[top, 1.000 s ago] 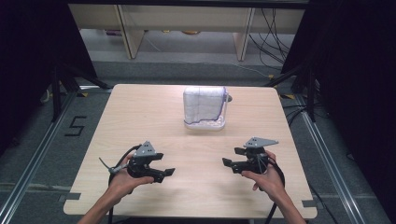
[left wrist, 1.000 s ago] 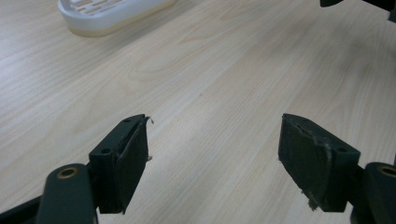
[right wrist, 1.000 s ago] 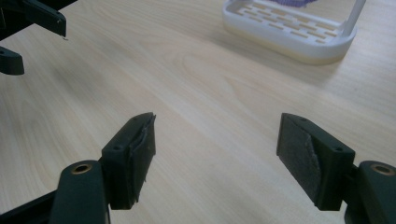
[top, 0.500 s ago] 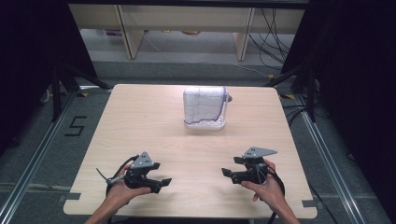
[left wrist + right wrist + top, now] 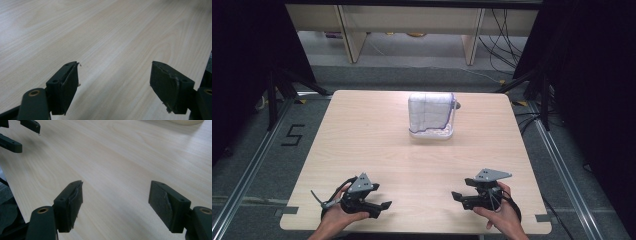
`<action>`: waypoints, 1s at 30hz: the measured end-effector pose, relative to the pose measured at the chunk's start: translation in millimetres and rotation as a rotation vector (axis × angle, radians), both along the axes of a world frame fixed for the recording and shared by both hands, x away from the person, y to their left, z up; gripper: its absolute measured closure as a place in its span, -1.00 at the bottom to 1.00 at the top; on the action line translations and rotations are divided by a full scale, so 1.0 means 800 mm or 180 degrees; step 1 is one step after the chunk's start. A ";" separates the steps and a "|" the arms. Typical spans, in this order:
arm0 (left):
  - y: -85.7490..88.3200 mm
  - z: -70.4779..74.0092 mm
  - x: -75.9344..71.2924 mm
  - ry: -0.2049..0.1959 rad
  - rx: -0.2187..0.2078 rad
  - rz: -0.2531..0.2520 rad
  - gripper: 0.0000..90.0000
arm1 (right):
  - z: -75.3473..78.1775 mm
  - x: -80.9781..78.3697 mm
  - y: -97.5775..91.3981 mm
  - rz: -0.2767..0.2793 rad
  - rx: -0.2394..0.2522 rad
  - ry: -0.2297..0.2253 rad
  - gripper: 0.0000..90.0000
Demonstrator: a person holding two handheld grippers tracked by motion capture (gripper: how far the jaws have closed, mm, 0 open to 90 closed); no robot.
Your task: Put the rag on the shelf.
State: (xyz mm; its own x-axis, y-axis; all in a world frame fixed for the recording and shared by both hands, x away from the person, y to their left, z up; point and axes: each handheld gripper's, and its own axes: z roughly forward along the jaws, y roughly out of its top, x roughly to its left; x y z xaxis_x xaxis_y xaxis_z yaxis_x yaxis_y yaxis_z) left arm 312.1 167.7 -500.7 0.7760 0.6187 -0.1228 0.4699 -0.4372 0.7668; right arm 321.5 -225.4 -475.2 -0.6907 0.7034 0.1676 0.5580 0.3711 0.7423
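My left gripper (image 5: 383, 205) is held low over the near left part of the wooden table (image 5: 362, 130), pointing right. In the left gripper view it (image 5: 115, 80) stands open, with bare wood between the jaws. My right gripper (image 5: 455, 196) is low over the near right part, pointing left toward the other one. Its own view shows it (image 5: 116, 197) open and holding nothing. The left gripper's jaws (image 5: 20, 132) appear at the top left of the right gripper view.
A clear plastic container (image 5: 432, 117) with a white cloth and purple trim inside stands at the middle back of the table, far from both grippers. Its base edge (image 5: 185, 122) shows at the top of the right gripper view. Dark stands and cables flank the table.
Both hands have drawn back toward the near edge of the table and sunk lower. The jaws of both grippers stay wide apart.
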 end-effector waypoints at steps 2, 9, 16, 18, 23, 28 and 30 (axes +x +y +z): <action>0.001 0.000 -0.004 0.0000 -0.0009 -0.0029 -0.50 | -0.003 -0.006 0.000 -0.0018 -0.0002 0.0064 -0.40; -0.002 -0.004 -0.020 -0.0020 -0.0059 -0.0013 -0.51 | -0.013 -0.017 0.002 0.0038 -0.0068 0.0108 -0.61; 0.001 -0.007 -0.023 -0.0012 0.0041 -0.0025 -0.51 | -0.022 -0.024 0.002 0.0019 -0.0283 0.0207 -0.62; 0.004 -0.008 -0.022 -0.0009 0.0095 -0.0020 -0.51 | -0.023 -0.025 0.002 -0.0011 -0.0328 0.0226 -0.62; 0.003 -0.010 -0.021 0.0021 0.0020 0.0041 -0.51 | -0.025 -0.024 0.002 -0.0008 -0.0386 0.0253 -0.62; 0.005 -0.012 -0.019 0.0031 0.0102 0.0000 -0.51 | -0.025 -0.025 0.004 -0.0001 -0.0391 0.0283 -0.62; 0.005 -0.013 -0.018 0.0033 0.0119 -0.0017 -0.51 | -0.025 -0.025 0.004 0.0000 -0.0396 0.0278 -0.62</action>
State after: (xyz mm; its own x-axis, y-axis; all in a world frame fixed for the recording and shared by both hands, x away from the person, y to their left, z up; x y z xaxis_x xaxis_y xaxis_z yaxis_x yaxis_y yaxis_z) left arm 297.7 171.6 -510.8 0.7780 0.6189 -0.1077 0.4754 -0.4680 0.7449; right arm 301.2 -222.0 -495.4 -0.6773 0.7226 0.1384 0.6184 0.4572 0.6392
